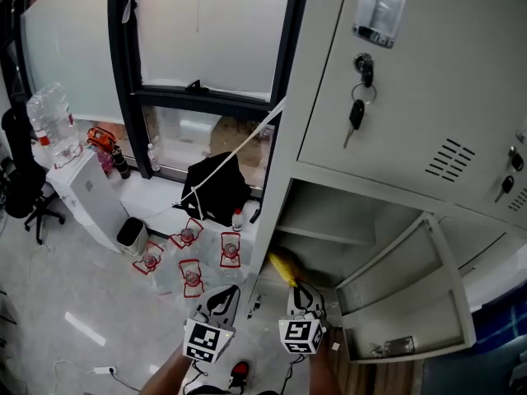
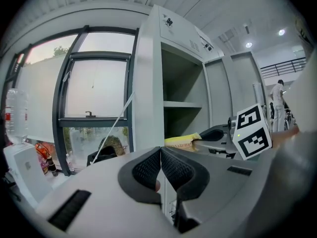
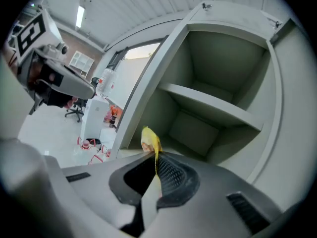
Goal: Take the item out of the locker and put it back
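The right gripper (image 3: 155, 157) pinches a thin yellow packet (image 3: 150, 140) between its pads. The packet stands on edge in the grip, and its upper end sticks out just past the tips. Straight ahead of those tips lies the open compartment of a grey locker (image 1: 317, 89). A shelf (image 3: 214, 106) crosses the compartment above and beyond the packet, and the back wall is farther in. In the head view the right gripper (image 1: 294, 290) holds the packet (image 1: 284, 267) at the mouth of that compartment, near its left edge. Whether the packet touches the compartment floor cannot be told. The open door (image 1: 408, 303) hangs out to the right of this gripper, and a bunch of keys (image 1: 357, 115) dangles from the lock of the shut door well above it.

The left gripper (image 2: 161, 152) has its jaws pressed together with nothing between them. It sits just left of the right one, and the two are apart. From the left gripper's own camera, the right gripper (image 2: 200, 142) shows ahead and to the right with the packet (image 2: 181, 142) poking out toward the locker opening. Farther left of the left gripper (image 1: 221, 301) are a window (image 2: 96, 88) and a black bag (image 1: 216, 189) on the floor.
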A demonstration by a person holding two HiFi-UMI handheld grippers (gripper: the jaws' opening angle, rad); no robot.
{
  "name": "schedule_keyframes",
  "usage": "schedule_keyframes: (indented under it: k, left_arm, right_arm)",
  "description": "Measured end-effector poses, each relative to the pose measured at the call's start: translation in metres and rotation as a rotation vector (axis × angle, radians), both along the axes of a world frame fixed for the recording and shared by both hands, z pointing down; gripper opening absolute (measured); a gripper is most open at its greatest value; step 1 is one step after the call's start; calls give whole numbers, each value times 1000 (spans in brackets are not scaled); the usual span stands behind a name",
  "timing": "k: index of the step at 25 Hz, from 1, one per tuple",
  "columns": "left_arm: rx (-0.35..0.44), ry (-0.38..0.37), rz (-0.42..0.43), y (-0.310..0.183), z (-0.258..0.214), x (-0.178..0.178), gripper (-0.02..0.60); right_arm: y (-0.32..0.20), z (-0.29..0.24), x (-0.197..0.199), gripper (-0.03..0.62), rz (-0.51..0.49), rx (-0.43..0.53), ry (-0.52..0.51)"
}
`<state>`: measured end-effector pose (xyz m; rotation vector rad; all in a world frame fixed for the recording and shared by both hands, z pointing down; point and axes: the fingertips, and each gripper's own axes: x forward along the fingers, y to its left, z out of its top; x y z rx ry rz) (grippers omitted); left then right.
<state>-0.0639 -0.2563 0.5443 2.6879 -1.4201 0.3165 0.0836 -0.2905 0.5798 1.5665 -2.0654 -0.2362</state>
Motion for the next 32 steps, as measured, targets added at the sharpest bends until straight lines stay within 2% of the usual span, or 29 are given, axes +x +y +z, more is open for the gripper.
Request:
schedule_keyframes:
  k: [7, 16, 26, 32]
  left_arm:
    - [63, 14, 30, 11, -31, 10, 23]
    - [100, 19, 84, 33, -48, 25, 23]
    - [92, 21, 129, 56, -46, 41, 23]
    - [93, 14, 147, 62, -45, 46, 23]
  right_arm:
    - [33, -56, 14, 17, 35, 72, -248]
    - [92, -89, 37, 17, 101, 160, -394]
    - [143, -79, 60, 17, 176, 179, -442]
    - [156, -73, 70, 17, 208, 185, -446]
